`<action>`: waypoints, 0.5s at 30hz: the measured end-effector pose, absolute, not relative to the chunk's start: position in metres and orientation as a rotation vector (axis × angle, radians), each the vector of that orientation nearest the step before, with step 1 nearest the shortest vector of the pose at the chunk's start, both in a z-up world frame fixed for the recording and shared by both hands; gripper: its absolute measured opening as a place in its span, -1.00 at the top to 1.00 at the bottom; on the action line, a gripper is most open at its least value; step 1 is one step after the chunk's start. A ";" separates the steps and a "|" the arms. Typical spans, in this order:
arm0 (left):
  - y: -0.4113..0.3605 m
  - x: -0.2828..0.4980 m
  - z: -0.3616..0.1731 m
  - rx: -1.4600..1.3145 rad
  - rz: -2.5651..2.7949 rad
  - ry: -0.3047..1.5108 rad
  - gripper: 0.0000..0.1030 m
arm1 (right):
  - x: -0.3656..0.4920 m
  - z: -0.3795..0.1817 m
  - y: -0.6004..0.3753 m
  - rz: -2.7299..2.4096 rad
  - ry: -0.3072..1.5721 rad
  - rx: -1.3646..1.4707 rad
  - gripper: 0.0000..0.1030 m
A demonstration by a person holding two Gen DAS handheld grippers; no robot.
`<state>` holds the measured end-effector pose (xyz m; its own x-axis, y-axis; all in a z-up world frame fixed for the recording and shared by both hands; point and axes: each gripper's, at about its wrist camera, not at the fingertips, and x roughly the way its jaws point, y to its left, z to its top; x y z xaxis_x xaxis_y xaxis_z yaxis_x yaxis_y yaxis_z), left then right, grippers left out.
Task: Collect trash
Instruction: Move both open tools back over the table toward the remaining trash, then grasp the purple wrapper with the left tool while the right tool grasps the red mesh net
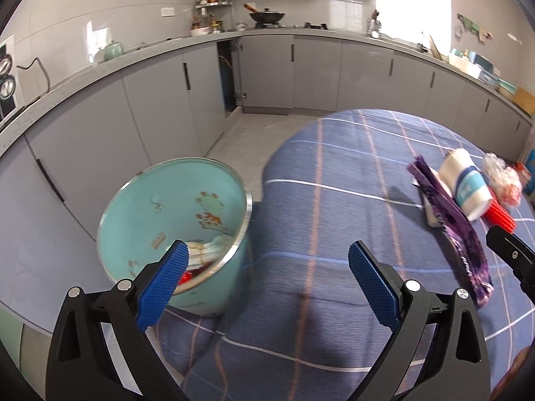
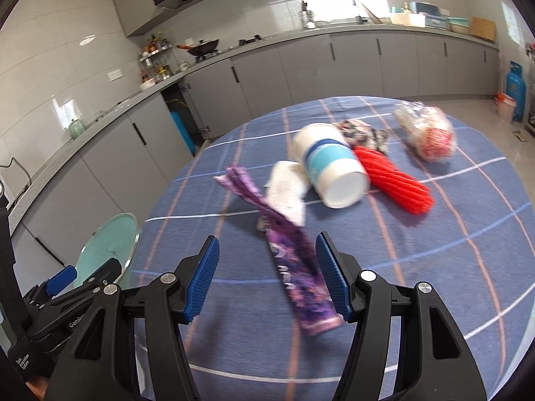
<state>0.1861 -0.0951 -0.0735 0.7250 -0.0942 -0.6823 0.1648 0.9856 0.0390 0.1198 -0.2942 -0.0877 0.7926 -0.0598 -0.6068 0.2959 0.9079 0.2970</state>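
A teal trash bin (image 1: 174, 230) stands on the floor at the table's left edge, with some trash inside; it also shows in the right wrist view (image 2: 107, 247). My left gripper (image 1: 267, 280) is open and empty above the table edge beside the bin. My right gripper (image 2: 267, 277) is open just above the table; a purple wrapper (image 2: 297, 280) lies between its fingers, close to the right one. Behind lie a crumpled white tissue (image 2: 287, 190), a tipped white and blue paper cup (image 2: 331, 170), a red ribbed wrapper (image 2: 394, 180) and a clear plastic bag (image 2: 428, 130).
The table has a blue plaid cloth (image 2: 434, 267). Grey kitchen cabinets (image 1: 167, 83) run along the walls behind, one door open. A blue gas cylinder (image 2: 515, 90) stands at the far right. The right gripper's tip (image 1: 511, 257) shows in the left wrist view.
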 end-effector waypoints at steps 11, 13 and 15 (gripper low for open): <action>-0.148 0.176 -0.081 0.136 -0.260 0.761 -0.81 | 0.091 -0.094 -0.339 -0.284 0.619 0.415 -0.03; -0.159 0.174 -0.081 0.143 -0.282 0.759 -0.81 | 0.089 -0.096 -0.347 -0.299 0.625 0.422 0.00; -0.170 0.173 -0.082 0.151 -0.297 0.758 -0.78 | 0.086 -0.099 -0.356 -0.320 0.629 0.431 0.03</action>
